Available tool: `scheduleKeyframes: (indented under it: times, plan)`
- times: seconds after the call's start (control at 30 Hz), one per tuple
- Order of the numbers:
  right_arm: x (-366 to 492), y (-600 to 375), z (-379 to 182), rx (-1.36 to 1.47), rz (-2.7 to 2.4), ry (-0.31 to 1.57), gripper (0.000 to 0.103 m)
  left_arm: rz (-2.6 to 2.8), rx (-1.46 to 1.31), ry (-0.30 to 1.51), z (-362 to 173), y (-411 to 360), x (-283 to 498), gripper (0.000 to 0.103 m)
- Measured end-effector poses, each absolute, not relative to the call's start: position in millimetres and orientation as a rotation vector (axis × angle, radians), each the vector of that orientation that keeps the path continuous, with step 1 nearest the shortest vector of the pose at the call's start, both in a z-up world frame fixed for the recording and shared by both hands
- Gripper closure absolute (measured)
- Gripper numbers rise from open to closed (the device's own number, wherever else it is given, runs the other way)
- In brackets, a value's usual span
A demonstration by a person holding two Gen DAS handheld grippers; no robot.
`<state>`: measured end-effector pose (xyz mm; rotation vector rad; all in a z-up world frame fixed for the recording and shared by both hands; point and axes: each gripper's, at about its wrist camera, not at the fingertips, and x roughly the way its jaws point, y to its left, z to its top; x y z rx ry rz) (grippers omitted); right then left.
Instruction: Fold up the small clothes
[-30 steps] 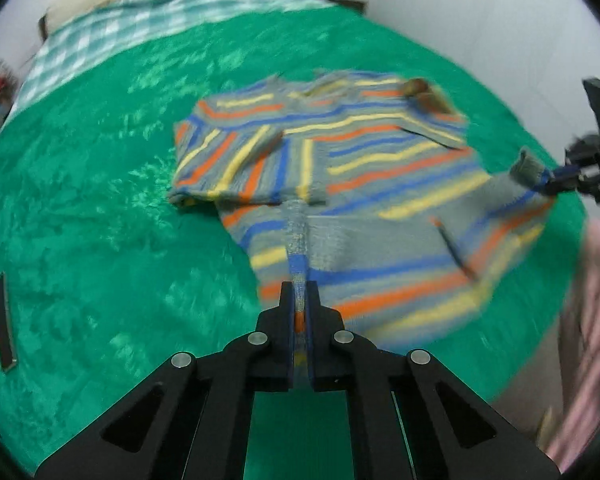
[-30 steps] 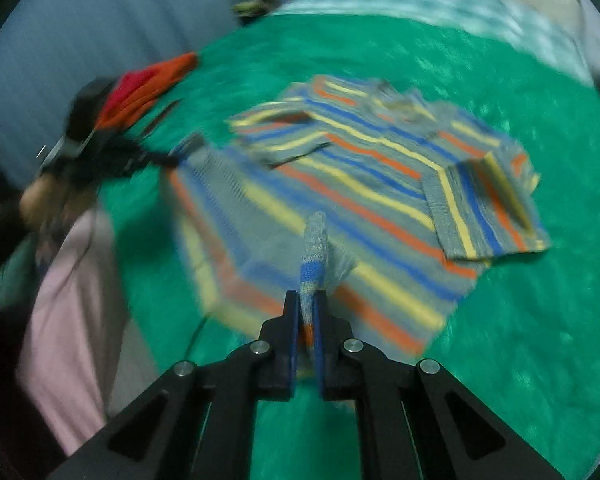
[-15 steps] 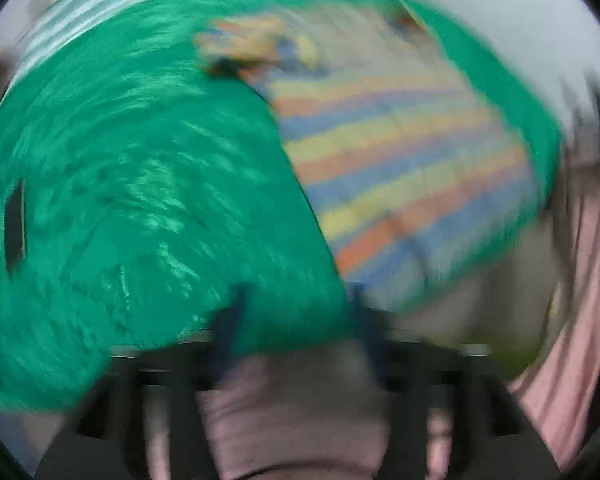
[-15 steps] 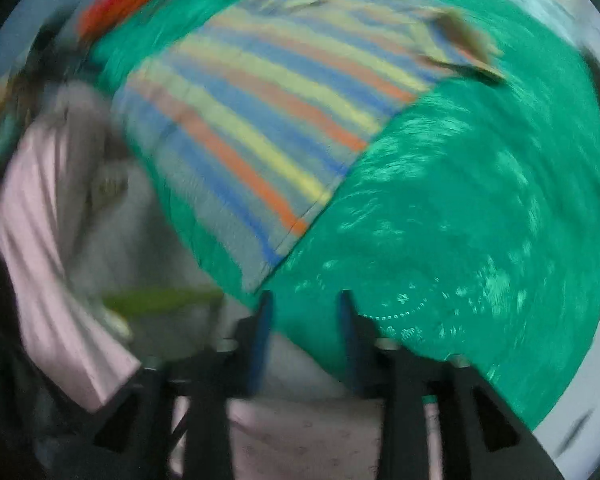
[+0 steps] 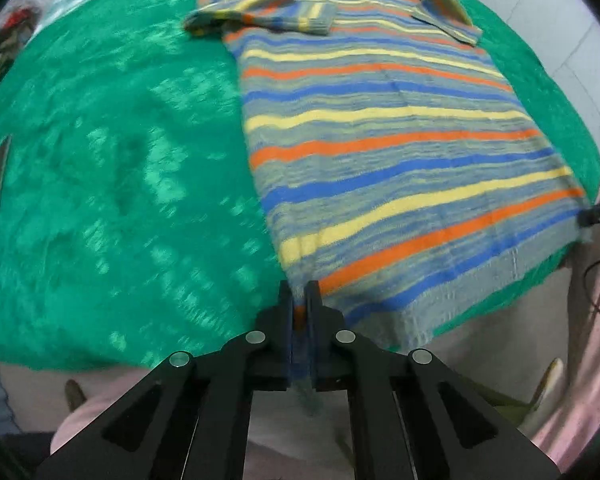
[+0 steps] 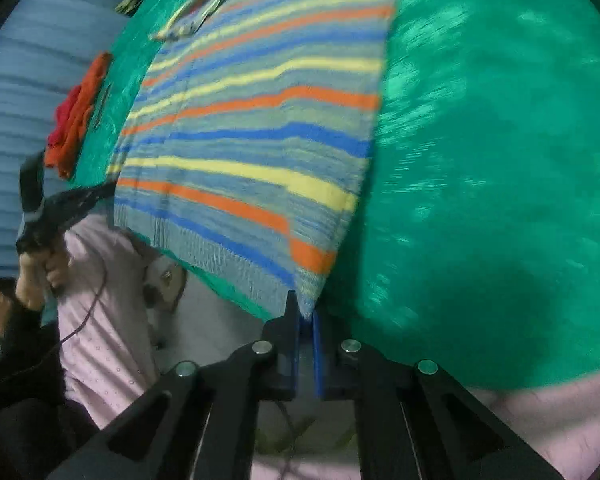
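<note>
Two grippers, both pinching the sweater's hem. The left gripper [image 5: 299, 300] sits at the bottom centre of its view, jaws just snapped closed, nearly together on the hem corner closest to the camera. Same deal for the right gripper [image 6: 305, 312]: its jaws have just closed too, squeezed onto the opposite hem corner at the bottom centre of its frame. The sweater [image 5: 380, 140] lies spread flat on the green blanket [image 5: 120, 160], filling the centre and right of the left view, sleeves folded in across the chest near the top. A red-orange cloth pile [image 6: 74, 116] sits at the blanket's left edge in the right view.
</note>
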<state>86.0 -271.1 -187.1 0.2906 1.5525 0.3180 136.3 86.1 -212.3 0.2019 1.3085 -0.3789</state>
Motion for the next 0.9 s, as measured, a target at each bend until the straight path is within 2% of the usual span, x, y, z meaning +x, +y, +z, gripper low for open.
scheduleKeyframes:
  times: [0.07,0.17,0.23,0.27,0.3,0.33,0.37,0.4,0.47,0.57,0.63,0.73,0.83,0.9]
  plan:
    - [82,-284,-187,0.275,0.245,1.550,0.098,-0.347,0.187,1.352,-226,90,132,0.100]
    - [88,-285,-220,0.289,0.199,1.619,0.098,-0.306,0.243,1.381,-237,75,133,0.099]
    - [95,-280,-227,0.271,0.184,1.629,0.098,-0.287,0.289,1.386,-234,66,134,0.094]
    - [96,-277,-224,0.262,0.186,1.627,0.098,-0.287,0.290,1.387,-231,65,134,0.089]
    - [99,-275,-222,0.253,0.192,1.626,0.093,-0.275,0.290,1.392,-226,67,132,0.071]
    - [100,-277,-214,0.249,0.215,1.625,0.088,-0.250,0.291,1.390,-218,72,130,0.058]
    - [99,-279,-205,0.231,0.213,1.623,0.076,-0.219,0.287,1.369,-208,78,129,0.040]
    - [100,-286,-188,0.193,0.198,1.603,0.067,-0.192,0.272,1.330,-195,85,127,0.035]
    - [106,-300,-155,0.114,0.166,1.529,0.066,-0.153,0.223,1.253,-166,97,128,0.035]
    - [137,-314,-93,-0.104,0.106,1.359,0.059,-0.098,0.135,1.125,-130,111,134,0.028]
    - [170,-311,-73,-0.224,0.138,1.257,0.056,-0.100,0.061,1.037,-121,101,151,0.022]
    - [230,-278,-78,-0.325,0.285,1.167,0.056,-0.139,-0.018,0.990,-133,82,165,0.018]
    - [290,-244,-117,-0.396,0.378,1.135,0.056,-0.159,-0.003,1.023,-168,49,177,0.019]
    - [322,-230,-150,-0.429,0.367,1.151,0.056,-0.153,0.022,1.073,-189,35,176,0.023]
